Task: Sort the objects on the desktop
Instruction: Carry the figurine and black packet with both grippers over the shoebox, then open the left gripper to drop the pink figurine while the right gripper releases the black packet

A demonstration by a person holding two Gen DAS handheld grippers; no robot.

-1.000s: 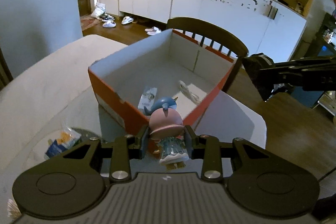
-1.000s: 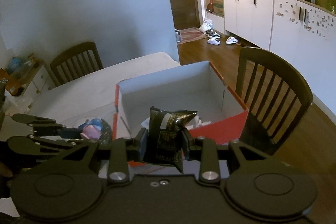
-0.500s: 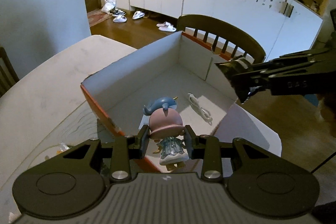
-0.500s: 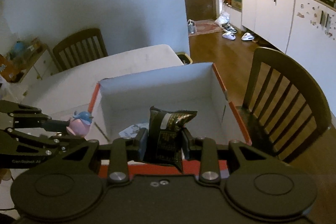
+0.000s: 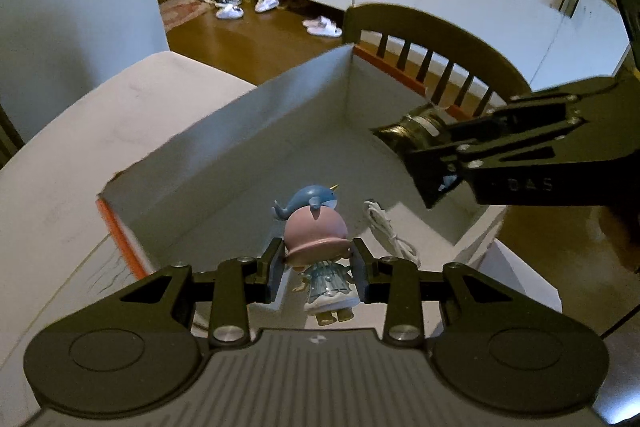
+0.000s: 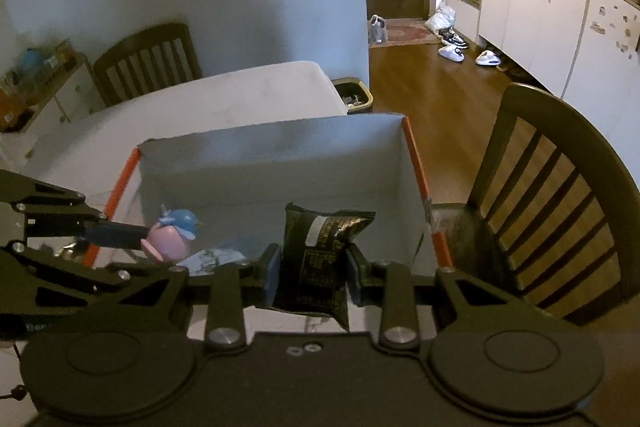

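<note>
My left gripper (image 5: pixel 318 269) is shut on a small figurine (image 5: pixel 316 239) with a pink head and a blue whale on top, held over the near part of the open cardboard box (image 5: pixel 256 143). From the right wrist view the figurine (image 6: pixel 172 233) hangs above the box's left side. My right gripper (image 6: pixel 312 273) is shut on a dark snack packet (image 6: pixel 318 259), held above the box's (image 6: pixel 280 155) near edge. In the left wrist view the right gripper (image 5: pixel 436 151) reaches in from the right with the packet (image 5: pixel 412 129). A white cable (image 5: pixel 386 231) lies on the box floor.
The box has orange outer walls and sits on a pale table (image 5: pixel 100 131). A dark wooden chair (image 6: pixel 548 195) stands beyond the box's far side, another chair (image 6: pixel 148 59) at the table's far end. A light wrapper (image 6: pixel 216 255) lies inside the box.
Both grippers have moved forward over the box with their objects still held. The right gripper has come further in over the box's right wall.
</note>
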